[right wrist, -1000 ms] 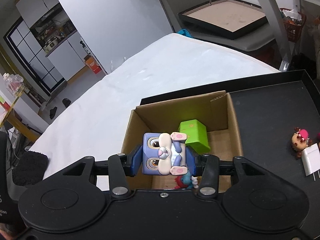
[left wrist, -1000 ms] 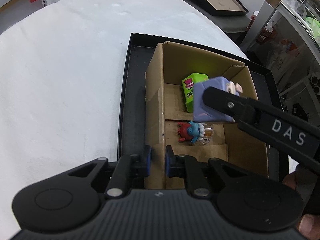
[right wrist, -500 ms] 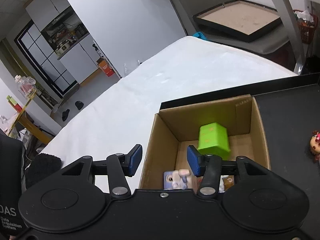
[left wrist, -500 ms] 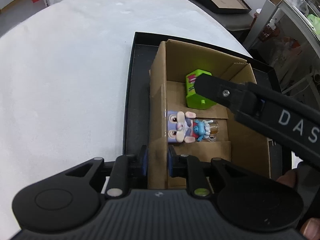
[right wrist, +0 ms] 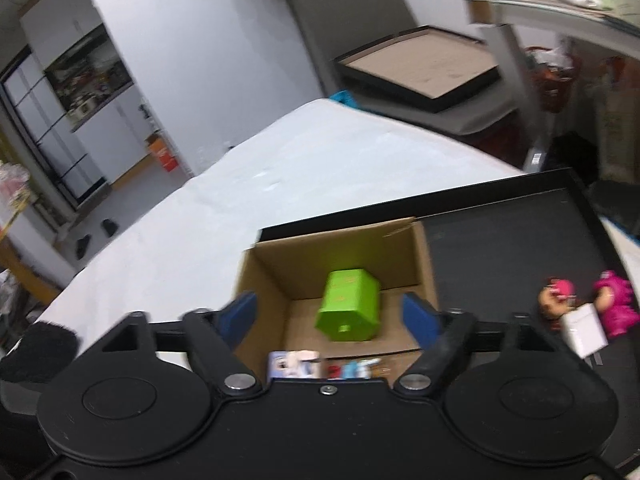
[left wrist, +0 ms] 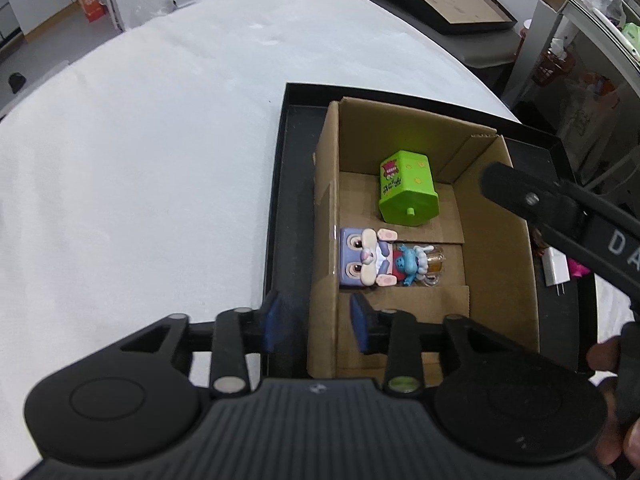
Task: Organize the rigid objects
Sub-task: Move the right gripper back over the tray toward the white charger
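Observation:
An open cardboard box (left wrist: 496, 240) stands on a black tray (left wrist: 288, 184). Inside lie a green block toy (left wrist: 406, 188), a purple bunny cube (left wrist: 362, 258) and a small blue-and-red figure (left wrist: 412, 264). My left gripper (left wrist: 316, 326) is open, its fingers straddling the box's left wall without touching it. My right gripper (right wrist: 334, 316) is open and empty above the box (right wrist: 276, 280); the green toy (right wrist: 348, 306) shows between its fingers, the bunny cube (right wrist: 294, 364) just under its body. Its arm crosses the left wrist view (left wrist: 560, 216).
On the tray (right wrist: 520, 240) to the right of the box lie a white charger plug (right wrist: 584, 332), a brown figure with a pink hat (right wrist: 556, 296) and a pink figure (right wrist: 616, 308). The tray sits on a white table (left wrist: 140, 160). Shelves and a framed board stand behind.
My right gripper let the bunny cube go into the box, opened wide and drew back upward. My left gripper opened, releasing the box's left wall.

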A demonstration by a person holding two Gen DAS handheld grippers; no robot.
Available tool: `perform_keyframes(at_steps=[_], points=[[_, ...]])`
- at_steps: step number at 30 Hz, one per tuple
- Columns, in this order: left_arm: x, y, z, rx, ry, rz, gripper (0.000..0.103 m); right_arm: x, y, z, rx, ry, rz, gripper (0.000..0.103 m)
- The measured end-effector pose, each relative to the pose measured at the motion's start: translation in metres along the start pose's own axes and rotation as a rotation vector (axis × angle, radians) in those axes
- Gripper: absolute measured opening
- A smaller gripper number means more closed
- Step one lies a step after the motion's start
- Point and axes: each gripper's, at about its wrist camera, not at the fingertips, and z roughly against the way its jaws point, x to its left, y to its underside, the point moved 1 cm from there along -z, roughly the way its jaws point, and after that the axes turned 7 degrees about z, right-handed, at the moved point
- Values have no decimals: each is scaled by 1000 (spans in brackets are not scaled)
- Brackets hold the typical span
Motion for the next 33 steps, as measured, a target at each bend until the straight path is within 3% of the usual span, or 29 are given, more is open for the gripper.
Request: perform_keyframes(at_steps=[8,17,33], points=[[-12,-1,7,-30,-53,11,49,-25,3,8,-8,80,-27,87],[-41,0,9,-46,-109,-27,52,-55,5,16,-15,177,-38,87],[-85,6,-5,-31,-198,-83,59,-109,20,1,85,331,-15,86]])
